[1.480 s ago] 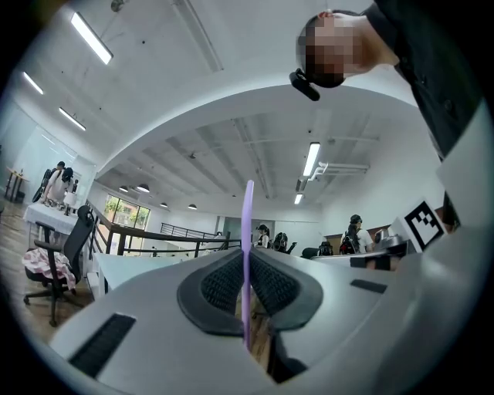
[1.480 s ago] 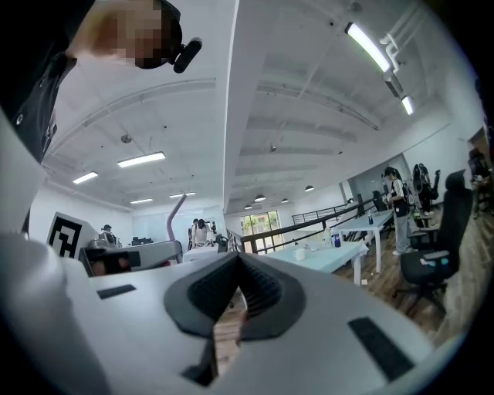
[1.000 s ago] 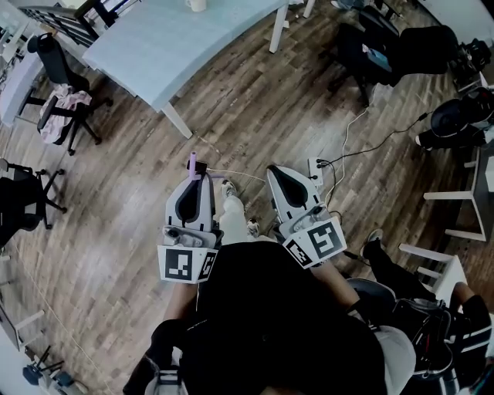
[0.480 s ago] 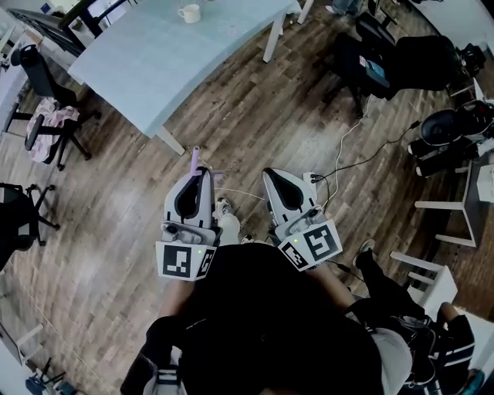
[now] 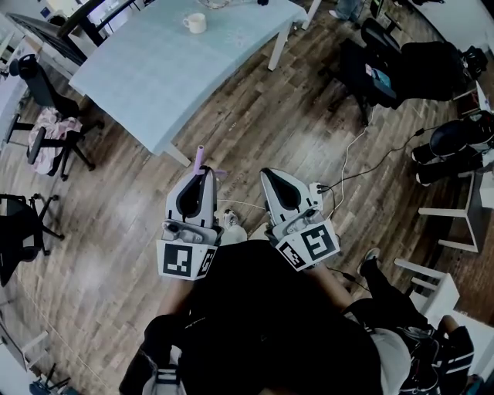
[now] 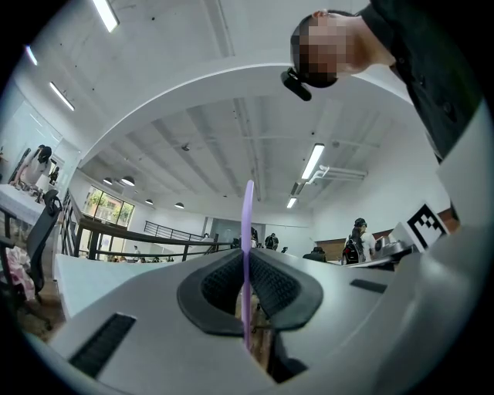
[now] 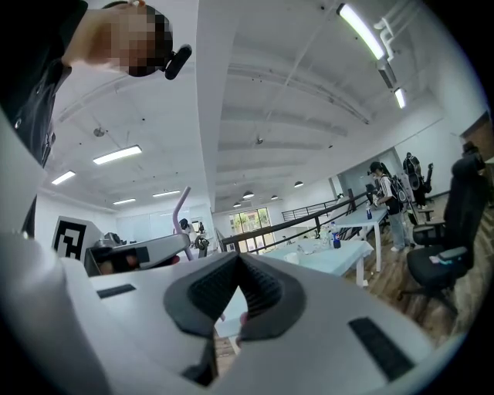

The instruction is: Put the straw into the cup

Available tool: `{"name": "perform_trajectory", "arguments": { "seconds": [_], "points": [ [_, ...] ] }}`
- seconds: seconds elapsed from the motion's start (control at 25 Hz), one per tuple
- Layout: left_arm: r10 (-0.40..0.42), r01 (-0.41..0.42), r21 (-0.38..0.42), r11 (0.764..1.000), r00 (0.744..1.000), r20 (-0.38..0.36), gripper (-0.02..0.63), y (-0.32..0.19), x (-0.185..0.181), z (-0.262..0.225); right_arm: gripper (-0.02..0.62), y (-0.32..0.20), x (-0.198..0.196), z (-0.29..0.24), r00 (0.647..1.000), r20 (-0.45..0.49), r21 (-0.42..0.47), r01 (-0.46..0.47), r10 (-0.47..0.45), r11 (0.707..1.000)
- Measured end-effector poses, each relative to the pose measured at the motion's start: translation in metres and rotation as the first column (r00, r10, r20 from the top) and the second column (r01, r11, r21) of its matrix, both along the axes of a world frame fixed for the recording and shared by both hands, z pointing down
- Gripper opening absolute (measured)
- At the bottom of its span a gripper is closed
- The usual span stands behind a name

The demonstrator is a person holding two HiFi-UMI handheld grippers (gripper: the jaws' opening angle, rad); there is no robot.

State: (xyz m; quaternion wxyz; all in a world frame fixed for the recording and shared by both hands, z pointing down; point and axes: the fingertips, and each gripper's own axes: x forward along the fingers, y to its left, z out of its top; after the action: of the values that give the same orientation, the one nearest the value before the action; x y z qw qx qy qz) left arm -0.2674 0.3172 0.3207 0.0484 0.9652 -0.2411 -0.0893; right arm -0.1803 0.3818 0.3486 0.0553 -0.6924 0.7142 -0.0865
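A thin purple straw [image 5: 199, 157] sticks out past the tip of my left gripper [image 5: 202, 173], which is shut on it. In the left gripper view the straw [image 6: 247, 231] stands upright, pinched between the dark pads. My right gripper [image 5: 268, 174] is held beside the left one, its jaws closed with nothing between them. A white cup [image 5: 196, 22] stands on the far part of a pale blue table [image 5: 147, 69], well ahead of both grippers. From the right gripper view the straw [image 7: 182, 205] shows at left and the table [image 7: 332, 256] lies ahead.
Wood floor lies between me and the table. Office chairs [image 5: 46, 116] stand at the left, one with clothes on it. A black chair and bags [image 5: 386, 62] are at the upper right, with cables [image 5: 347, 162] on the floor. People stand in the distance.
The table and the cup have come further into the head view as I moved toward them. Both grippers keep the same pose, the left still holding the straw.
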Motion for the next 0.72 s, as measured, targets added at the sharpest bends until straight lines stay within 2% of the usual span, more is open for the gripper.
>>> {"name": "perform_trajectory", "arguments": {
  "seconds": [0.28,0.72],
  "points": [
    [0.006,-0.006,-0.011,1.000,1.000,-0.011,0.031,-0.012,0.000,-0.004,0.008,-0.015,0.002,-0.005,1.000,-0.012,-0.004,-0.005,0.005,1.000],
    [-0.025,0.025,0.009,1.000,1.000,-0.019,0.031,-0.037,-0.001,-0.013,0.008,-0.045,0.001,-0.012,0.999,-0.024,0.015,0.037,-0.037,0.999]
  ]
}}
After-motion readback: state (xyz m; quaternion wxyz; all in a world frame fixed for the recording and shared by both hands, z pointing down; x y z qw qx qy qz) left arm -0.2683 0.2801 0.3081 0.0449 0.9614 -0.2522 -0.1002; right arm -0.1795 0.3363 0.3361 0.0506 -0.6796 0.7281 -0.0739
